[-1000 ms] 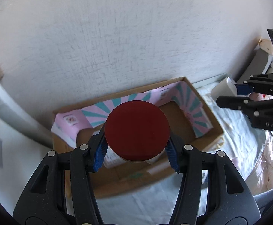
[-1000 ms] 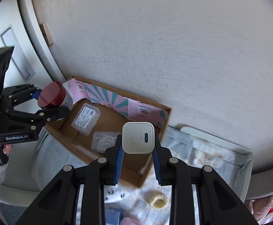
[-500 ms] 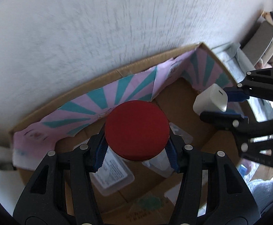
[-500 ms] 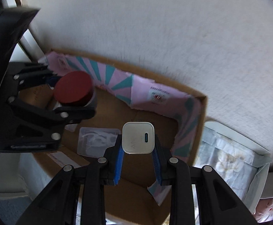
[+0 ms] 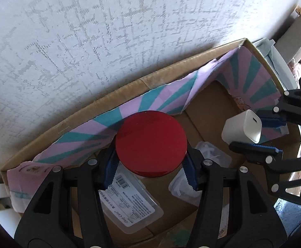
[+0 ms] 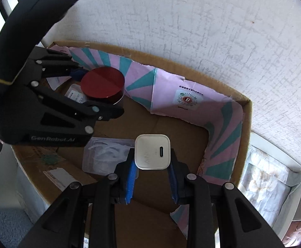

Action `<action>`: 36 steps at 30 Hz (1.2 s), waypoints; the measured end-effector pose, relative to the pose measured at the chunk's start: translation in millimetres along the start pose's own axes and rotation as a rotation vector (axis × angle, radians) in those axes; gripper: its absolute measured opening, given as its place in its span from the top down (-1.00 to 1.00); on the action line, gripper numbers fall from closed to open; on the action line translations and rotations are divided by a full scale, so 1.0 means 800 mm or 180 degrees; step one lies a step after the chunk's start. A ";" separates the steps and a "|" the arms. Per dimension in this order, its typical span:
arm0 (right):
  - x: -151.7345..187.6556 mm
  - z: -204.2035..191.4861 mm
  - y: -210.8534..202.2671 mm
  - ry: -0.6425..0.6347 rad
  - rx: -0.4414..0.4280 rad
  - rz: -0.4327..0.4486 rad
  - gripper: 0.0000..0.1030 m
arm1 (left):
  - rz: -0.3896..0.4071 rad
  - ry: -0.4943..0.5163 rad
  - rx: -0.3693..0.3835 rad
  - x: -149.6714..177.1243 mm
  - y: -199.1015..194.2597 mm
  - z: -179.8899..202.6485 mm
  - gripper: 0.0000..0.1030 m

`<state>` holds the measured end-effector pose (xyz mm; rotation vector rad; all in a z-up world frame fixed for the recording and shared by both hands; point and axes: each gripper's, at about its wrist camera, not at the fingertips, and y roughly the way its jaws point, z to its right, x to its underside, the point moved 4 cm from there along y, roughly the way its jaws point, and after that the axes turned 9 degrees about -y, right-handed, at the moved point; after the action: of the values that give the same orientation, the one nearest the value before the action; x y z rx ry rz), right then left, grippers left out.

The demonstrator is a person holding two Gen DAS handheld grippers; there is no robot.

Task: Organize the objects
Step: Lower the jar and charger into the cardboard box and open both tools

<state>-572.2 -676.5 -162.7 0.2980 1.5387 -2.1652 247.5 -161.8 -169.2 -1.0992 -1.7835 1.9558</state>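
Cardboard box, lined with pink-and-teal paper, fills the space beneath both our claws and sits against a textured white wall. A second ago it lay well ahead and lower in view; now both claws hang inside its walls, close above the floor.

Our left gripper holds the red-lidded jar, its blue pads pressing the body just under the lid. We judge the jar rigid, moderately heavy and possibly glass, so it should be set down gently, gripped below the lid rim as now. It hangs near the far paper-lined wall, straight ahead of the left claw, over a flat clear packet with a barcode label.

Our right gripper is clamped tight on the white charger block, pads on its two flat sides, port face toward the camera. We judge it light, hard and smooth, liable to slip if pinched at the rounded corners. Just left of that claw lies a smaller clear bag on the box floor.
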 end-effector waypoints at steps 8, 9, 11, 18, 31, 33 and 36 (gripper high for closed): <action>0.002 -0.010 -0.009 -0.0046 -0.0015 0.0016 0.37 | -0.0116 -0.0114 -0.0150 0.003 0.009 0.001 -0.30; 0.003 -0.013 -0.011 -0.0090 -0.0009 -0.0008 0.21 | -0.0104 -0.0168 -0.0119 0.002 0.005 0.000 -0.81; 0.006 -0.020 -0.014 -0.0151 -0.0073 -0.0016 -0.81 | -0.0067 -0.0295 0.0009 0.000 -0.003 -0.001 -1.00; 0.025 -0.039 -0.020 -0.0194 -0.0295 -0.0050 -0.99 | -0.0044 -0.0374 -0.0126 0.006 -0.013 -0.004 -1.00; 0.051 -0.052 -0.061 -0.0209 -0.0460 0.0241 -0.99 | 0.0178 -0.0545 -0.0271 0.021 -0.056 0.008 -1.00; 0.058 -0.052 -0.072 -0.0224 -0.0410 0.0252 -0.99 | 0.0232 -0.0618 -0.0292 0.024 -0.067 0.012 -1.00; 0.074 -0.053 -0.092 -0.0283 -0.0311 0.0262 -0.99 | 0.0347 -0.0757 -0.0263 0.028 -0.086 0.019 -1.00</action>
<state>-663.7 -631.8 -141.8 0.2257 1.5491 -2.0060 202.2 -144.3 -113.2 -1.0463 -1.9785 2.1741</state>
